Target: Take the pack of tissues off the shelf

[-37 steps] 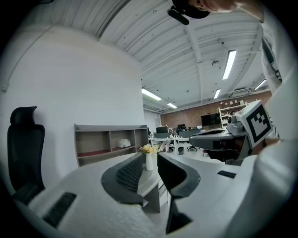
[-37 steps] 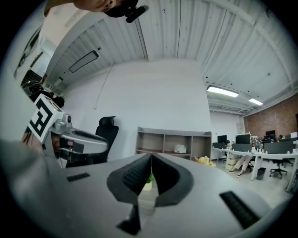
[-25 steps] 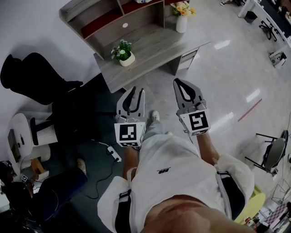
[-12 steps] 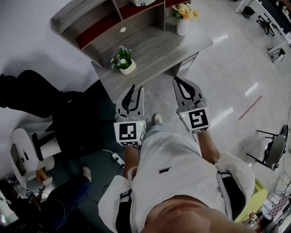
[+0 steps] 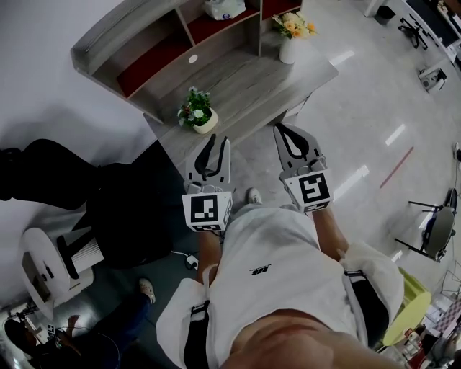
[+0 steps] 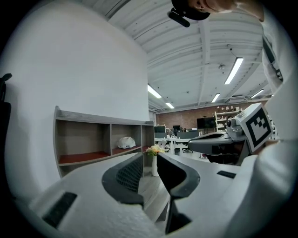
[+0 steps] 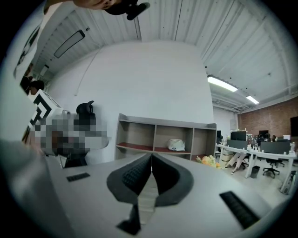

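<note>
The pack of tissues [image 5: 224, 9] is a white bundle lying in the middle compartment of the grey shelf [image 5: 130, 36] on the desk. It also shows small and far off in the left gripper view as the tissues [image 6: 125, 142] and in the right gripper view as the tissues [image 7: 176, 144]. My left gripper [image 5: 217, 140] is held in front of the body, short of the desk edge, its jaws a narrow gap apart and empty [image 6: 150, 155]. My right gripper [image 5: 282, 130] hangs beside it with its jaws closed tip to tip on nothing [image 7: 151, 155].
On the grey desk [image 5: 245, 79] stand a small potted plant [image 5: 196, 112] and a white vase of flowers [image 5: 289, 36]. A black office chair [image 5: 108, 194] is to the left of the person's legs. A power strip [image 5: 189, 261] lies on the floor.
The head view has shifted so that more of the shelf shows and the tissue pack is now fully in view. Both grippers keep about the same pose.
</note>
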`<state>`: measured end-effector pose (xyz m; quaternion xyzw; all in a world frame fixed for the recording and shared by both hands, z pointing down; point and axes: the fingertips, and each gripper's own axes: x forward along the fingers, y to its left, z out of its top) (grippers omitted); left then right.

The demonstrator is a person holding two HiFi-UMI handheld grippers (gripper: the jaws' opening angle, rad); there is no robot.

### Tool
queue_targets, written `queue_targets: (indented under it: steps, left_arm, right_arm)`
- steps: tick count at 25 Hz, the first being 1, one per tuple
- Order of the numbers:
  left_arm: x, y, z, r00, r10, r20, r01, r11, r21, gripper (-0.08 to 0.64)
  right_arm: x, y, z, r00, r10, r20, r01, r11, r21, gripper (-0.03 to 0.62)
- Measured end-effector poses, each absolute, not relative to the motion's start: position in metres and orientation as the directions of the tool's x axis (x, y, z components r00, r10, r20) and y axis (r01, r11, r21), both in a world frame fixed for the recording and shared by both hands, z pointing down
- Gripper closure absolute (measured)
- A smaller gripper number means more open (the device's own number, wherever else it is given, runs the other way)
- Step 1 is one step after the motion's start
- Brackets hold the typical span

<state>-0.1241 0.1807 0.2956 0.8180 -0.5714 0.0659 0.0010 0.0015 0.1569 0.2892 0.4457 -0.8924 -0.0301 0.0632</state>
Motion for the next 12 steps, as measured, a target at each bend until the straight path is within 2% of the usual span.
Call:
queue_targets:
  steps: [12]
  left_arm:
    - [-0.119, 0.137, 0.301, 0.404, -0.908, 0.108, -0.908, -0.412, -0.069, 0.454]
  right_arm:
    - [-0.003, 0.122, 0.293, -0.554, -0.828, 0.083, -0.820, 0.560, 0.116, 0.566]
